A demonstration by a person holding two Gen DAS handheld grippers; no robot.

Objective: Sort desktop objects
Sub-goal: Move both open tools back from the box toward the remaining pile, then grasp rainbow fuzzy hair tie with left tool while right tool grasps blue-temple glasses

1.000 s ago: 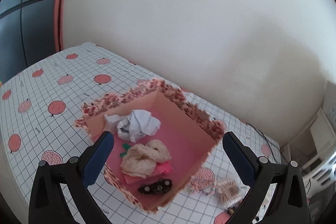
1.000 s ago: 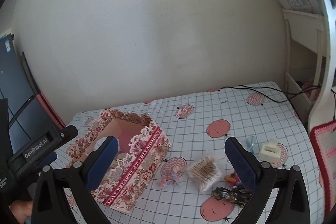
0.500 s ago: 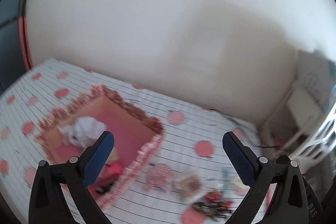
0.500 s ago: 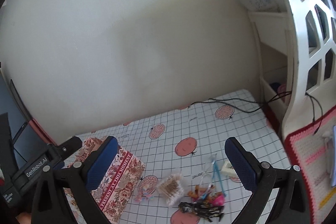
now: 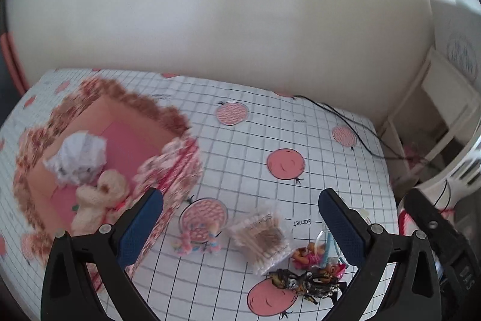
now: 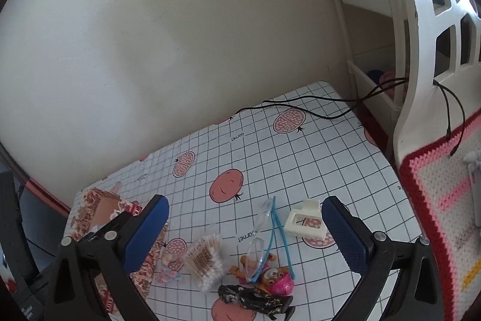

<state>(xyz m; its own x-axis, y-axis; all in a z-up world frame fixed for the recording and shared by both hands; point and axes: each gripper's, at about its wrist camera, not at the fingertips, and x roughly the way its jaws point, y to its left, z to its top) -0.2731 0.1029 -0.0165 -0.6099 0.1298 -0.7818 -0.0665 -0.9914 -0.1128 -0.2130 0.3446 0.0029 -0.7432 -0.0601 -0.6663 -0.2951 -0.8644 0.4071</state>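
we count one floral box [image 5: 168, 146], one swab pack [image 5: 261, 236], one dark figure [image 6: 255, 301], one white clip [image 6: 305, 221]. we hold left gripper [image 5: 240, 226] and right gripper [image 6: 245, 232] above tablecloth [image 6: 270, 155], jaws wide apart, empty. box holds crumpled paper [image 5: 78, 157], sits left of pack.

Open checked tablecloth [image 6: 270, 158] across the middle and back, crossed only by a black cable [image 6: 303, 107] near the wall. Crowded along the near edge: bag of cotton swabs [image 6: 206, 260], pink toy figure [image 6: 275, 276], dark figurine [image 6: 255, 298], clear safety glasses [image 6: 261, 230] and white clip [image 6: 305, 220], close together. Hemmed in left by the floral box [image 5: 99, 158], right by a white shelf unit [image 6: 415, 80].
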